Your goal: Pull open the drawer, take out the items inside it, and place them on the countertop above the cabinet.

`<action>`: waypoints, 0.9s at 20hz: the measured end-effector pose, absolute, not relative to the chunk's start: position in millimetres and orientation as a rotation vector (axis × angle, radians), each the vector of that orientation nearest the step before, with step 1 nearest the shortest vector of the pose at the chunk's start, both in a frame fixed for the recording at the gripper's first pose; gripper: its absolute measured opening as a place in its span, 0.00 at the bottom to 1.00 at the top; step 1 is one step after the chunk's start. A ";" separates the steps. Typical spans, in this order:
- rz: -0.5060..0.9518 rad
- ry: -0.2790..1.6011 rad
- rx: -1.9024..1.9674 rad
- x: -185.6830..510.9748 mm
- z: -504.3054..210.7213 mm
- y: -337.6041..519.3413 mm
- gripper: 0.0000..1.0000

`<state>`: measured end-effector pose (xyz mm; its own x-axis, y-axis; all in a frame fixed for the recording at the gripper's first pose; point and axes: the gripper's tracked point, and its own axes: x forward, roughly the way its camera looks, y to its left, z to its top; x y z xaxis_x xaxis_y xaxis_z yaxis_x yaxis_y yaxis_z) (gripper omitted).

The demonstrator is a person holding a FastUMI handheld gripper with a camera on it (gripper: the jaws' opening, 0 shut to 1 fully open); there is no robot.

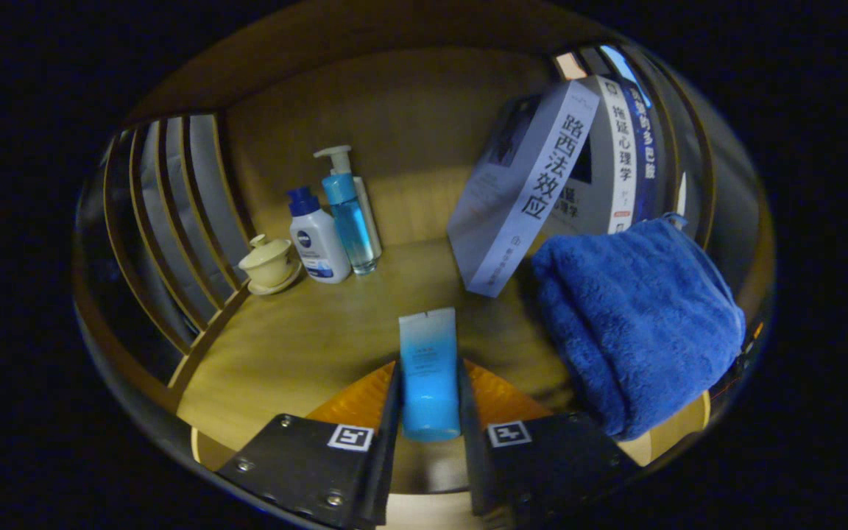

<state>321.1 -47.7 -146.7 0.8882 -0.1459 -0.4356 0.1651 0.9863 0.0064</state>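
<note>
Countertop (306,346) of pale wood carries everything in view. Left and far back of the tube (428,372) stands a lidded cup (269,263) on its saucer; just right of the cup, a white bottle (316,239) and a blue pump bottle (350,213), touching. The gripper (429,401) is closed on the tube, both fingers pressing its sides. Right of the tube, books (534,184) lean; a blue towel (637,324) lies in front of them.
</note>
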 end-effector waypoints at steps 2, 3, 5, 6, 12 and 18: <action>-0.167 0.398 0.048 316.3 -128.2 -47.4 0.60; -0.168 0.384 0.054 311.5 -118.8 -47.9 0.76; -0.168 0.377 0.057 296.9 -105.6 -50.0 0.91; -0.171 0.372 0.051 290.4 -102.8 -51.7 1.00; -0.147 0.315 0.014 226.3 -68.8 -39.7 1.00; -0.085 0.198 0.032 138.7 -33.5 -19.4 0.99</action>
<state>138.7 -19.4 -33.5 0.9769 -0.0815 -0.1975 0.0878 0.9959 0.0234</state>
